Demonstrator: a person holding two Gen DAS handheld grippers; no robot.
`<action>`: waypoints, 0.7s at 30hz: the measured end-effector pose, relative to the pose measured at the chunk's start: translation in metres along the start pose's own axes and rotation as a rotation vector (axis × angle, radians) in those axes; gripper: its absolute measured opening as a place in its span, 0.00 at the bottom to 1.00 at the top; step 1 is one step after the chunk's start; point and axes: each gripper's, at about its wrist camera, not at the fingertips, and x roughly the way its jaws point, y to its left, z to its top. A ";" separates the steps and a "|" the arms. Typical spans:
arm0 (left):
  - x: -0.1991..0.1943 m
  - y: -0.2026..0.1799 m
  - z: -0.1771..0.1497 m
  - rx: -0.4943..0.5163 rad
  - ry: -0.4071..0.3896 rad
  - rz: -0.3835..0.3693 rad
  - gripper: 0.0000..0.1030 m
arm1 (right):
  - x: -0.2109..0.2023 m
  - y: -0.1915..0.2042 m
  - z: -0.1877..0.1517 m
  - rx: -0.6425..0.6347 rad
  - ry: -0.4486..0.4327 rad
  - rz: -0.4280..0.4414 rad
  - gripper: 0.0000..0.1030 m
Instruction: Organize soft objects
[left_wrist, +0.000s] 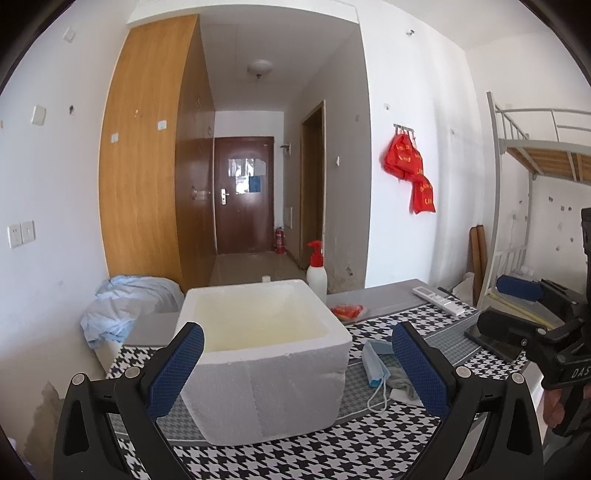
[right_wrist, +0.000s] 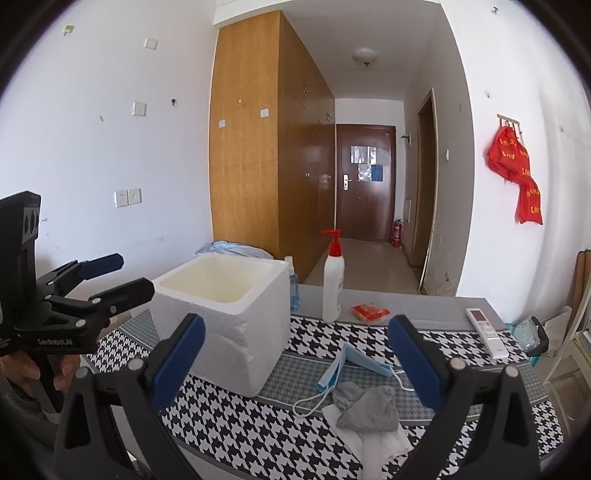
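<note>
A white foam box (left_wrist: 258, 354) stands open and empty on the houndstooth tablecloth (left_wrist: 332, 454). My left gripper (left_wrist: 297, 330) is open, and its blue pads straddle the box's near corner without touching it. To the right of the box (right_wrist: 229, 317) lie a folded blue face mask (right_wrist: 354, 365), a crumpled grey cloth (right_wrist: 365, 406) and a white tissue (right_wrist: 373, 439). My right gripper (right_wrist: 297, 325) hangs open above the mask and cloth, holding nothing. The mask (left_wrist: 375, 363) also shows beside my left gripper's right pad.
A red-capped pump bottle (right_wrist: 332, 280), a small clear bottle (right_wrist: 293, 291), a red packet (right_wrist: 370, 312) and a white remote (right_wrist: 485, 332) sit along the table's far side. A light blue cloth heap (left_wrist: 125, 302) lies behind the box at left. A bunk bed frame (left_wrist: 517, 147) stands on the right.
</note>
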 end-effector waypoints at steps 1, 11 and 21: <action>0.000 0.000 -0.001 -0.003 0.002 -0.001 0.99 | 0.000 0.000 -0.001 -0.001 0.001 -0.003 0.98; 0.003 0.001 -0.015 -0.016 0.019 0.000 0.99 | -0.001 -0.006 -0.011 0.017 0.010 -0.029 0.98; 0.006 -0.004 -0.025 -0.011 0.030 -0.026 0.99 | 0.000 -0.014 -0.023 0.032 0.036 -0.060 0.98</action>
